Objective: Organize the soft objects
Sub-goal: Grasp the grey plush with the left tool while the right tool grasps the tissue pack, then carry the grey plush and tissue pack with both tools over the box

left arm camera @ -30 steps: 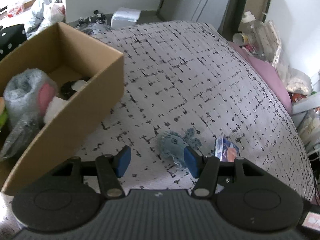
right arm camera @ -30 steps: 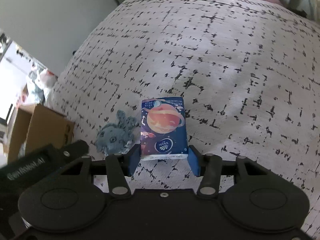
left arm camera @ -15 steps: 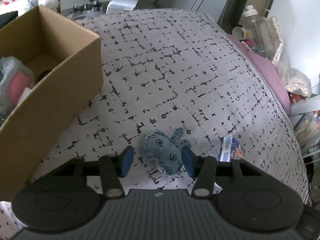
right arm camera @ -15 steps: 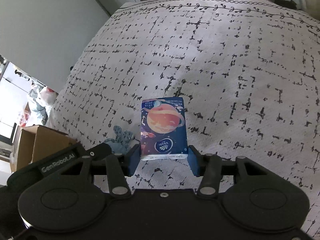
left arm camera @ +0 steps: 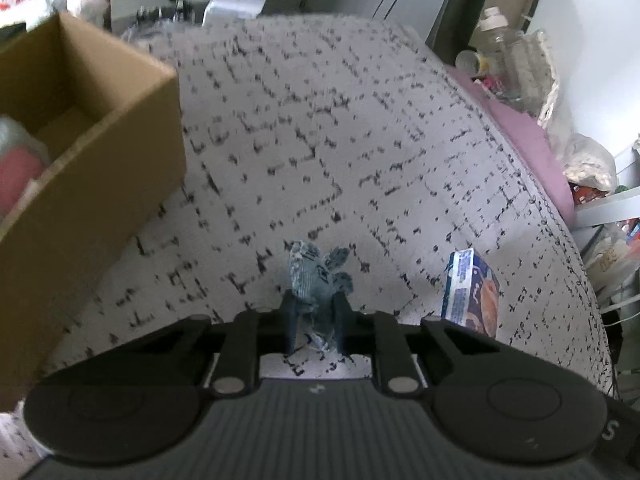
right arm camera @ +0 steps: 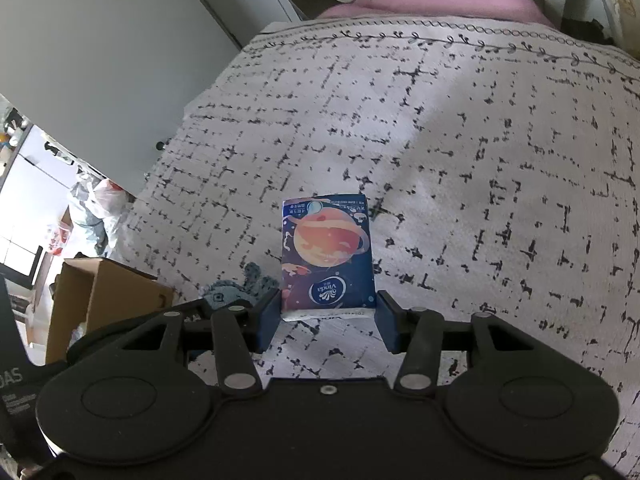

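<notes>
My left gripper (left arm camera: 314, 322) is shut on a small blue plush toy (left arm camera: 316, 274), squeezed between the pads just above the patterned bedspread (left arm camera: 320, 128). The toy also shows in the right wrist view (right arm camera: 236, 290). My right gripper (right arm camera: 328, 320) holds a blue tissue pack with an orange planet print (right arm camera: 328, 256) between its pads. The pack stands out over the bedspread and also shows in the left wrist view (left arm camera: 472, 294). A brown cardboard box (left arm camera: 92, 160) lies to the left, with a grey and pink soft toy (left arm camera: 16, 160) inside.
The box also shows at the lower left of the right wrist view (right arm camera: 104, 300). A pink pillow (left arm camera: 532, 156) lies along the bed's right edge, with bottles and bags (left arm camera: 512, 60) beyond it. A white case (left arm camera: 232, 2) stands past the far end of the bed.
My left gripper has closed on the blue plush toy, which was lying loose between open fingers. My right gripper keeps its hold on the tissue pack and has tilted up slightly.
</notes>
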Motion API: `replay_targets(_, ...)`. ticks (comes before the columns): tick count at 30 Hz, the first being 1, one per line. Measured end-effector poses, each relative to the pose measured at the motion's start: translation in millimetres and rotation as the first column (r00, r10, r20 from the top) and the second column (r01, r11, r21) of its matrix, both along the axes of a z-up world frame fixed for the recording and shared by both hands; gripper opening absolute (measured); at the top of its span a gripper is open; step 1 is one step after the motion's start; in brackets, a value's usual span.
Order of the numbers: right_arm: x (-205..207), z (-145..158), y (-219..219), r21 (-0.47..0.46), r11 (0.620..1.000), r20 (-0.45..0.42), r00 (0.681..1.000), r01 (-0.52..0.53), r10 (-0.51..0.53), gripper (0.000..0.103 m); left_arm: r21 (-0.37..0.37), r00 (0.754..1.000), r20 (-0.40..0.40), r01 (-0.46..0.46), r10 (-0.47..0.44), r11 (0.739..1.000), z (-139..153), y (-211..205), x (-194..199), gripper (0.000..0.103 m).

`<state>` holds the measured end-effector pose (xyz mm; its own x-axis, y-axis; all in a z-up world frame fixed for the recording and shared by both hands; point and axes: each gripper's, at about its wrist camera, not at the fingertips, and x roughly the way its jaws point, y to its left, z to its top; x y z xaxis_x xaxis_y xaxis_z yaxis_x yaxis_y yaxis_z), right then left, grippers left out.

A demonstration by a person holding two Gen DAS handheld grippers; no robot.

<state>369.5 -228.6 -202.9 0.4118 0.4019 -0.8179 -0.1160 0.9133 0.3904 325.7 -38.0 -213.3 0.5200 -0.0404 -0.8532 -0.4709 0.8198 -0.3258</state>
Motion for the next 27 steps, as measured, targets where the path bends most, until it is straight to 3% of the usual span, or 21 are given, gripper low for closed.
replay_targets(15,-13.5,35.9,5.3,0.070,0.997,0.126,0.992,-0.041,0.032,0.049,0.087,0.992,0.115,0.031,-0.041,0.996,66.2,19.7,-27.6,0.017)
replay_targets(27,-29.7,68.8,29.6,0.104,0.984,0.241,0.963,-0.147,0.118,0.049,0.134,0.983,0.178,0.015,-0.039,0.991,112.9,53.1,-53.3,0.017)
